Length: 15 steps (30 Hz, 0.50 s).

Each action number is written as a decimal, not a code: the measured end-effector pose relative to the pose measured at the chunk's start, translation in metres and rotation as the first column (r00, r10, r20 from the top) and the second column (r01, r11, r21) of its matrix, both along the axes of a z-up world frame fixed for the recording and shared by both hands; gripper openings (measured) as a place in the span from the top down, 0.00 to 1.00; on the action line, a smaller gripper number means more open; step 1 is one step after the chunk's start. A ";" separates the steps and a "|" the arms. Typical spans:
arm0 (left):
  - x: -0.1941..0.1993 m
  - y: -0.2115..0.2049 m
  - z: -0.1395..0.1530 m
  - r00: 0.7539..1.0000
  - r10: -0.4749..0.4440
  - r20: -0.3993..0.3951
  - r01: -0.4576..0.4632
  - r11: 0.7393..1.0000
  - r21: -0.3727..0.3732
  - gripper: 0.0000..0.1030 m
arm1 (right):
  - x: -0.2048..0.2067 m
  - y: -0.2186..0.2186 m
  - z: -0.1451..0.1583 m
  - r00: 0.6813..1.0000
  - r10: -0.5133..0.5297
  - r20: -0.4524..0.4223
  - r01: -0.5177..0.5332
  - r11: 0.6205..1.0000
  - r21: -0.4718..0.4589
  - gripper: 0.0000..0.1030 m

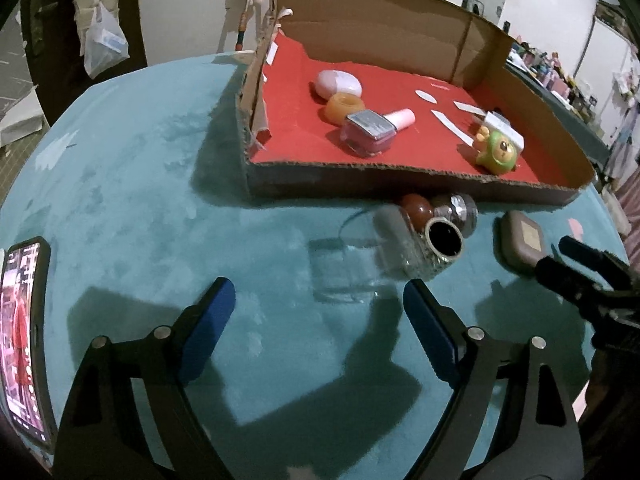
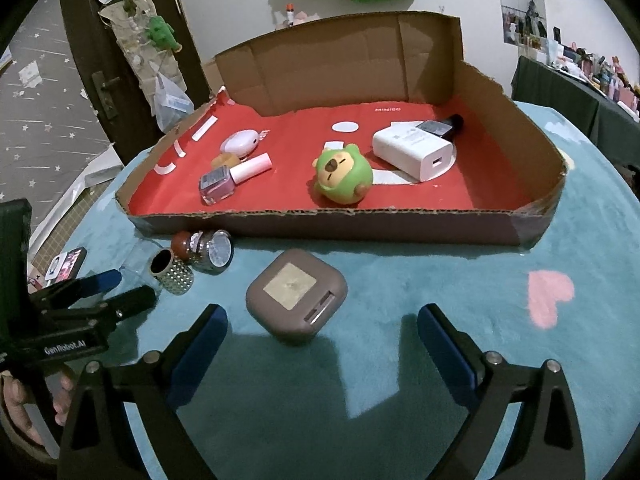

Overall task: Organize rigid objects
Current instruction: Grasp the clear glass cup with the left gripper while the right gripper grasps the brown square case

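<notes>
A cardboard box (image 1: pixel 440 188) lined in red holds a pink nail polish bottle (image 1: pixel 368 132), a pink oval case (image 1: pixel 338 82), an orange ring (image 1: pixel 344 106), a green toy (image 2: pixel 344 178), a white charger (image 2: pixel 412 152) and a dark bottle (image 2: pixel 440 124). In front of the box on the teal cloth lie a clear glass (image 1: pixel 352 264), a studded jar (image 1: pixel 440 244), a red-brown ball (image 1: pixel 418 206) and a silver-capped jar (image 1: pixel 460 208). My left gripper (image 1: pixel 318 300) is open just short of the clear glass. My right gripper (image 2: pixel 322 320) is open just behind a brown square case (image 2: pixel 296 296).
A phone (image 1: pixel 24 336) with a lit screen lies at the table's left edge. A pink heart (image 2: pixel 548 296) marks the cloth to the right. In the right wrist view my left gripper (image 2: pixel 134 286) shows close beside the studded jar (image 2: pixel 172 270), with a hand below it.
</notes>
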<state>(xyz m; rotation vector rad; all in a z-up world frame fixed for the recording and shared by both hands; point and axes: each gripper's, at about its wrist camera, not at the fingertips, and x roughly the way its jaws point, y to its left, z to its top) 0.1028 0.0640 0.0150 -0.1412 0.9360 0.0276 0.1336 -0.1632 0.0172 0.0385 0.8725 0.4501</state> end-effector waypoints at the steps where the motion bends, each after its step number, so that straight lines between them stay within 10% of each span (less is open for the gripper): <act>1: 0.001 -0.001 0.000 1.000 -0.001 0.001 0.001 1.000 0.000 0.17 | 0.001 0.002 -0.001 1.000 0.002 -0.003 -0.002 1.000 -0.003 0.04; 15: 0.012 -0.019 -0.003 0.999 -0.047 -0.003 0.047 0.999 -0.007 0.17 | 0.008 0.008 -0.005 1.000 0.010 -0.012 -0.010 1.000 -0.022 0.06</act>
